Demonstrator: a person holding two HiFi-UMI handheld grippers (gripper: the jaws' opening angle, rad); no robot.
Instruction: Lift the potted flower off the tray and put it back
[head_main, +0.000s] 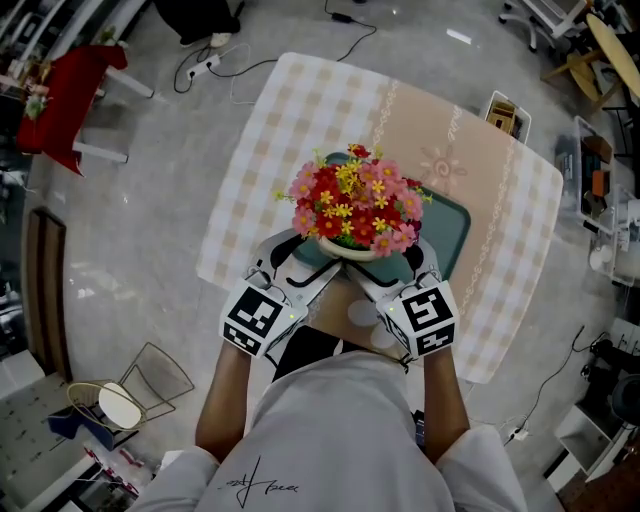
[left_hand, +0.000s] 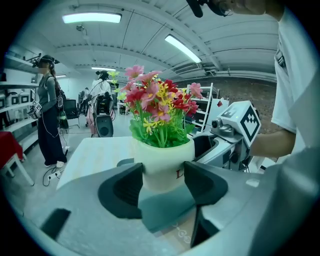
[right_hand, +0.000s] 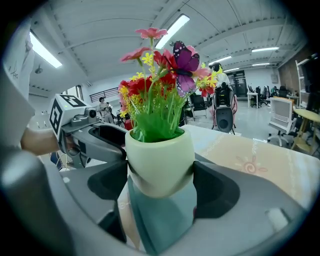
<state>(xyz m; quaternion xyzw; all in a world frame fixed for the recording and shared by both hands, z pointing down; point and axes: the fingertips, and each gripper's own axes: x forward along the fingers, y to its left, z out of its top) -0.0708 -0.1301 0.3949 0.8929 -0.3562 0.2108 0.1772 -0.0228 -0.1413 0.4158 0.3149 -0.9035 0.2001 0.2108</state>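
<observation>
Left gripper (left_hand: 163, 178) and right gripper (right_hand: 160, 176): both pairs of jaws are clamped on the pale pot of the potted flower (head_main: 357, 208), from opposite sides. The pot's base appears clear of the teal tray (head_main: 452, 226), over its near edge. The tray lies on the checked worktop (head_main: 300, 100).

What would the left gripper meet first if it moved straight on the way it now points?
The potted flower's white pot: it stands right between the jaws of the left gripper, whose pads seem to press on its sides, so nothing else comes first.
</observation>
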